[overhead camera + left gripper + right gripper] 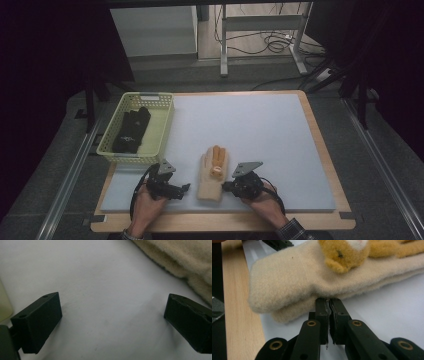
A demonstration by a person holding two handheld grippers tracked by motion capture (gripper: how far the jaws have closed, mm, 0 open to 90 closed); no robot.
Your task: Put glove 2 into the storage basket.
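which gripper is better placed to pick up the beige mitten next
Right, probably. The right gripper sits with jaws closed against the beige mitten's edge, while the left gripper is open over bare mat beside it.

Mitten (212, 175) on mat (260, 135) near front edge, basket (138, 128) at left holding gloves (131, 131)

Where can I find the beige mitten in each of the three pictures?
High view: beige mitten lies low and central, between the two grippers.
Left gripper view: its fuzzy edge is in the top right corner.
Right gripper view: it spans the upper half.
Shared landmark: the pale blue mat.
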